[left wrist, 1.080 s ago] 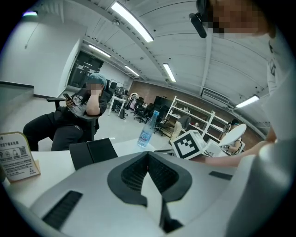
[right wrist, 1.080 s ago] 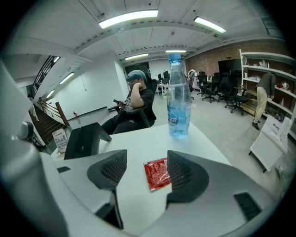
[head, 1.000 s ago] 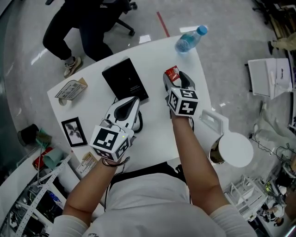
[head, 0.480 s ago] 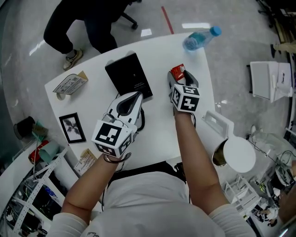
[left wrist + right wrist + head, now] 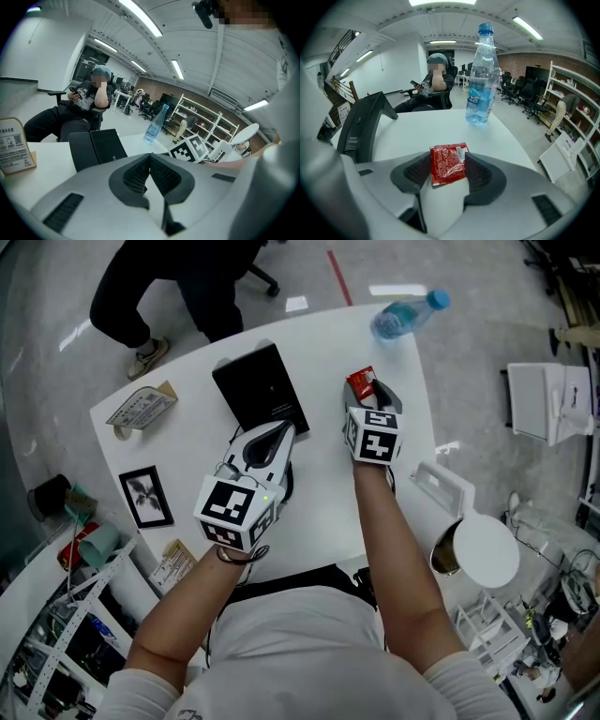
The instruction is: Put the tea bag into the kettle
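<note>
Right gripper view: we see right gripper [image 5: 449,159] jaws apart, just been closing, straddling the red tea bag [image 5: 448,165] on the white table [image 5: 422,127]. Left gripper [image 5: 150,158] jaws pressed together, empty.

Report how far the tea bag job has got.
Nothing is done yet. In hand: the right gripper has the tea bag between its jaws, which have just been closing; a firm grip isn't evident. Still to do: lift it and drop it into the kettle, off to the right.
</note>
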A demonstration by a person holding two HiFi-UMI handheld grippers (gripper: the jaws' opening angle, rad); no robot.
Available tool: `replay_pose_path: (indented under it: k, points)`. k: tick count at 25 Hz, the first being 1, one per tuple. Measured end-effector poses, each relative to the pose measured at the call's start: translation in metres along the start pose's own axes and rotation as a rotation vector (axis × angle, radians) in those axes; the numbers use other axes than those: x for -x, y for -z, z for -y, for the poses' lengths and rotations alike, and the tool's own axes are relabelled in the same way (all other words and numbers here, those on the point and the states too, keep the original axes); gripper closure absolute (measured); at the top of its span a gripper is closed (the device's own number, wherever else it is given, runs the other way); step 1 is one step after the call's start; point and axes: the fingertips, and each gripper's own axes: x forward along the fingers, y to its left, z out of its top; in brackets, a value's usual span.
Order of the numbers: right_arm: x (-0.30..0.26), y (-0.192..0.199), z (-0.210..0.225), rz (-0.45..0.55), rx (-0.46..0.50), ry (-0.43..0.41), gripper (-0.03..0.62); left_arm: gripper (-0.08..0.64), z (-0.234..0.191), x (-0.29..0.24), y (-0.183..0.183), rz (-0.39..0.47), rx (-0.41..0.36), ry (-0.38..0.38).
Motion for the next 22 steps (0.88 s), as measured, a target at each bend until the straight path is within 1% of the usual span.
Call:
replay_pose_path:
  k: [5,7,9,12,15,19,22]
  points:
    - [0.0,0.0,-0.006,-0.012,0.037,-0.005,0.391,0.551,0.004,0.003,0.003,0.001,0.002,0.006]
    - [0.0,-0.001,-0.013,-0.015,0.042,-0.023,0.448,0.551,0.006,0.004,0.005,-0.002,0.006,0.007]
    - [0.001,-0.002,-0.019,-0.01,0.049,-0.03,0.523,0.551,0.008,0.004,0.007,-0.004,0.009,0.009]
    - [0.002,-0.001,-0.018,0.002,0.037,-0.026,0.57,0.551,0.01,0.008,0.007,-0.003,0.007,0.01]
    - [0.006,0.0,-0.014,0.001,0.02,-0.026,0.575,0.551,0.011,0.013,0.007,0.001,0.002,0.009]
    - [0.019,-0.001,-0.014,0.009,0.024,-0.016,0.577,0.551,0.015,0.022,0.005,0.013,0.009,0.019]
    - [0.034,-0.004,-0.015,0.025,0.023,-0.007,0.577,0.551,0.021,0.03,0.001,0.024,0.0,0.031]
